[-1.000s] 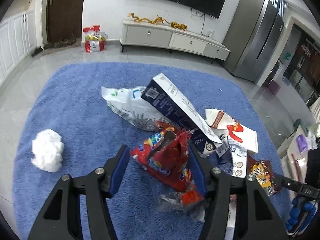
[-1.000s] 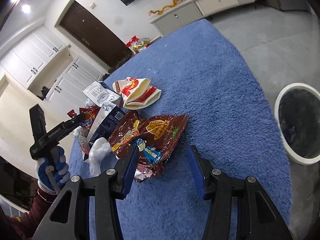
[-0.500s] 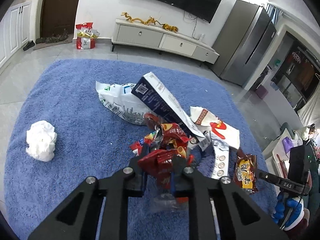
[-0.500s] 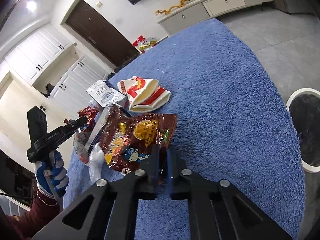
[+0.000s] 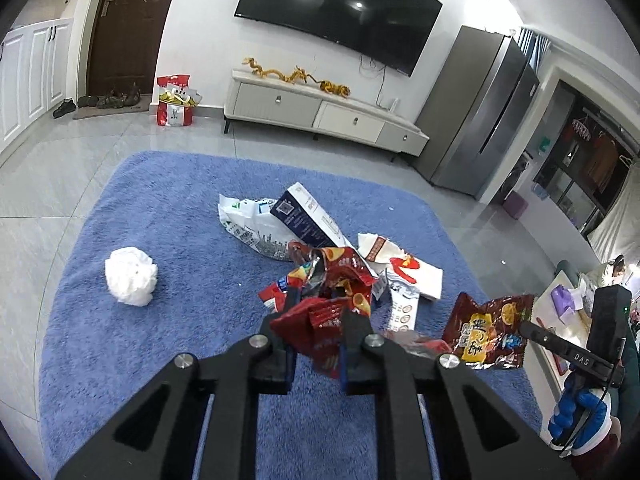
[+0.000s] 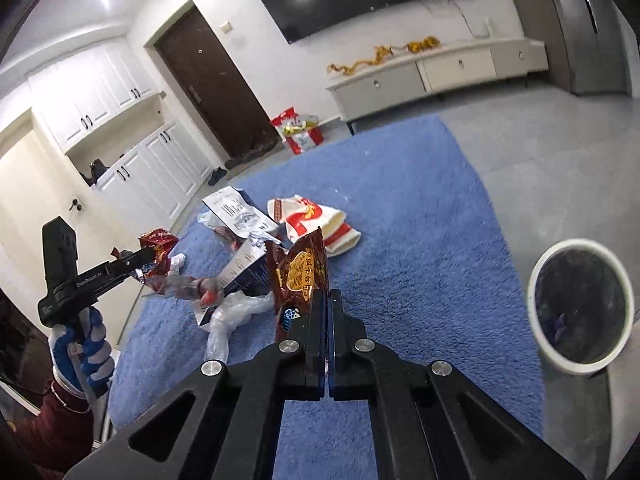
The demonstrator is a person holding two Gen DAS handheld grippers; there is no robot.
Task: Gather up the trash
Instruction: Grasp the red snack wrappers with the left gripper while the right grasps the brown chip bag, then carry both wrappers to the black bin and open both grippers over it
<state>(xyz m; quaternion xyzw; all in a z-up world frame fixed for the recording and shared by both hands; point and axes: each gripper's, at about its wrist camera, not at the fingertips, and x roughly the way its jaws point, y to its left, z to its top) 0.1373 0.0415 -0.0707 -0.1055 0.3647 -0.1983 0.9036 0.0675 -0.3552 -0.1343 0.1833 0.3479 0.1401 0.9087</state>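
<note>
Open rug (image 6: 400,208) lies toward the bin (image 6: 580,304); left claw (image 5: 318,320) clenches a red wrapper (image 5: 328,280), right claw (image 6: 327,300) a brown packet (image 6: 300,272).

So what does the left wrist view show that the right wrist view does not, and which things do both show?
Only the left wrist view shows the white paper ball on the rug and the left gripper shut on a red snack bag.

Only the right wrist view shows the white bin beside the rug.

Both show the dark blue carton, the red and white bag, and the right gripper shut on a brown snack bag.
</note>
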